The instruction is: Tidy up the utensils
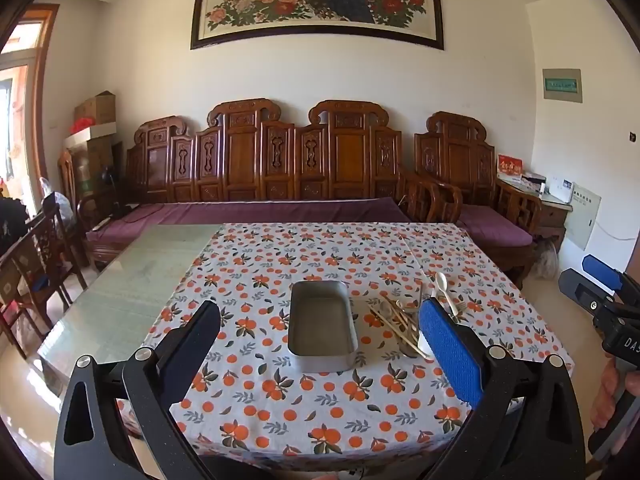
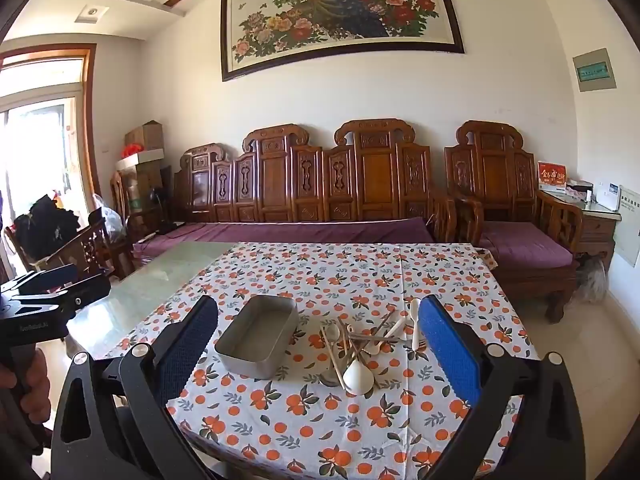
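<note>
An empty grey metal tray sits on the orange-patterned tablecloth; it also shows in the right wrist view. Right of it lies a heap of utensils: wooden chopsticks, metal spoons and white plastic spoons, clearer in the right wrist view, with a white ladle-like spoon nearest. My left gripper is open and empty, held above the near table edge facing the tray. My right gripper is open and empty, facing the heap. It also shows at the right of the left wrist view.
The table's left part is bare glass. Carved wooden sofas with purple cushions stand behind the table. Wooden chairs stand at the left. A side table with small items is at the far right.
</note>
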The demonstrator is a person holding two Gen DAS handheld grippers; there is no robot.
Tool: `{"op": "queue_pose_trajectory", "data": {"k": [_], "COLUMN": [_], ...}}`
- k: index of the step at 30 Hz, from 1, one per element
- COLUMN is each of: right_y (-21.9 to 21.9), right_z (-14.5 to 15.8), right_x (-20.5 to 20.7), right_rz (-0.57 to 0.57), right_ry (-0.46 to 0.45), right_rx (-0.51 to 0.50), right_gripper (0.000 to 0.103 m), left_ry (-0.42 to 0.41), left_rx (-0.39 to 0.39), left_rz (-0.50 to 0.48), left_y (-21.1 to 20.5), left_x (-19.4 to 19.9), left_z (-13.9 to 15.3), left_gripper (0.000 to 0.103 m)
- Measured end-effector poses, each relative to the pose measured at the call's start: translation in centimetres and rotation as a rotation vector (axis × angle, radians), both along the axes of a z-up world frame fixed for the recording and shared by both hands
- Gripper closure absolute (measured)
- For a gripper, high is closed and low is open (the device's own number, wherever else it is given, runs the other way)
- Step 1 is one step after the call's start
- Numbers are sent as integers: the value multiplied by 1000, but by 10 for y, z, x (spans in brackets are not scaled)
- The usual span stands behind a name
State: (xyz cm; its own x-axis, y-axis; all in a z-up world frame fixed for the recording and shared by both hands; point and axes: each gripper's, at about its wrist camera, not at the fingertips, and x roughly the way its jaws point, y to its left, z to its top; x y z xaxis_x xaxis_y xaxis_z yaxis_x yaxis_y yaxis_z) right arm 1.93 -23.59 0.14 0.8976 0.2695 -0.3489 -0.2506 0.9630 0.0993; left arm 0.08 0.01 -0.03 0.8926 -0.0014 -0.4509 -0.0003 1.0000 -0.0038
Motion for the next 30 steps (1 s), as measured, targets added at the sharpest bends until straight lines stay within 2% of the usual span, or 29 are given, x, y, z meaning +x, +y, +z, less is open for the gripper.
{"op": "queue_pose_trajectory", "data": {"k": [30], "right_y": [0], "right_z": [2], "right_x": [-1], "right_rz": [0], "right_ry": [1], "right_rx": [12], "right_gripper": [3], "left_ry": [-14], "left_rx": [3], "left_rz": [-1], "left_y": [-2], "left_x": [-3], "left_z": [5], "left_gripper": [7]}}
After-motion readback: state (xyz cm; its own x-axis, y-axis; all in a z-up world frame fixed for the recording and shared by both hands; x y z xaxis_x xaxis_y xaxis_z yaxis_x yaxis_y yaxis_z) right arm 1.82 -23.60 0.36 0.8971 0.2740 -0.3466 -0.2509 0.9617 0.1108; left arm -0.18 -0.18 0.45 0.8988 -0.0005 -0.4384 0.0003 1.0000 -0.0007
